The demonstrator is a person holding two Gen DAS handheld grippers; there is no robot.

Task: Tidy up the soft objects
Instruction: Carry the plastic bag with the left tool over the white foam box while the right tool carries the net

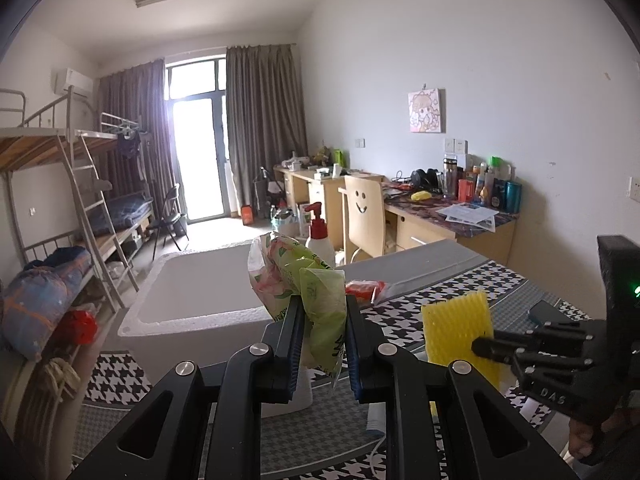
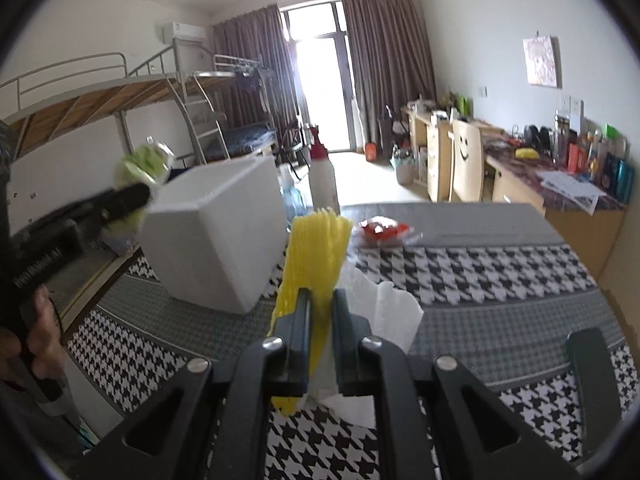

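Observation:
My left gripper (image 1: 322,312) is shut on a crumpled green and pink plastic bag (image 1: 298,280), held up in front of the open white foam box (image 1: 200,292). In the right wrist view that bag (image 2: 144,166) and the left gripper (image 2: 138,196) show at the left, beside the foam box (image 2: 216,236). My right gripper (image 2: 320,304) is shut on a yellow foam net (image 2: 316,256), above white paper (image 2: 384,312) on the cloth. The left wrist view shows the yellow net (image 1: 460,328) at the right, pinched by the right gripper (image 1: 480,346).
A houndstooth cloth (image 2: 480,272) covers the table. On it lie a red packet (image 2: 382,230), a white pump bottle (image 2: 322,176) and a dark phone (image 1: 546,312). A desk (image 1: 452,220) with bottles, a smiley chair (image 1: 364,216) and bunk beds (image 1: 72,184) stand beyond.

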